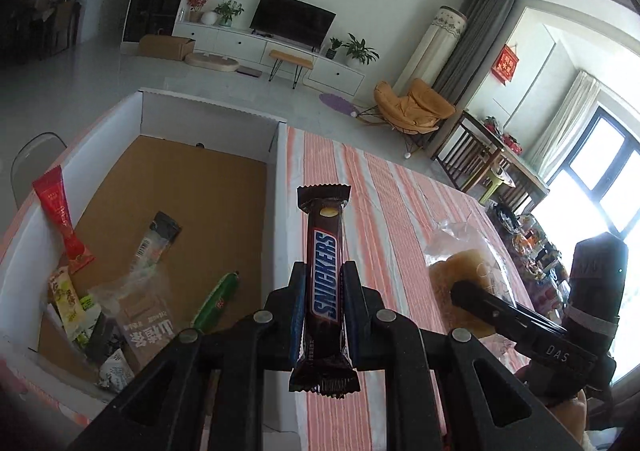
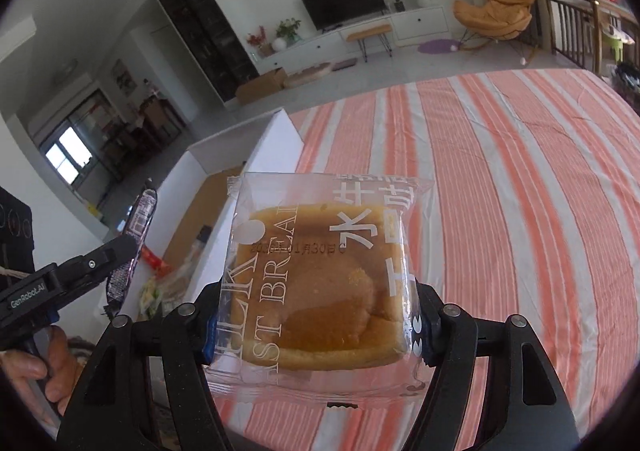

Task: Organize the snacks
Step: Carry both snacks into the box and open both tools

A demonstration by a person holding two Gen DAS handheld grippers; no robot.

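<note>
One Snickers bar (image 1: pixel 325 279). One bread packet (image 2: pixel 324 283). One box (image 1: pixel 208 111), containing about eight snack packets (image 1: pixel 144 315). Two grippers: left (image 1: pixel 323 275), right (image 2: pixel 316 327).

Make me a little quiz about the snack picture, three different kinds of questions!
1. True or false: the left gripper is shut on the Snickers.
2. The right gripper holds: A) bread B) a banana C) a cup.
3. Fill in: the red sachet leans inside the ____.

Key: 1 true; 2 A; 3 box.
</note>
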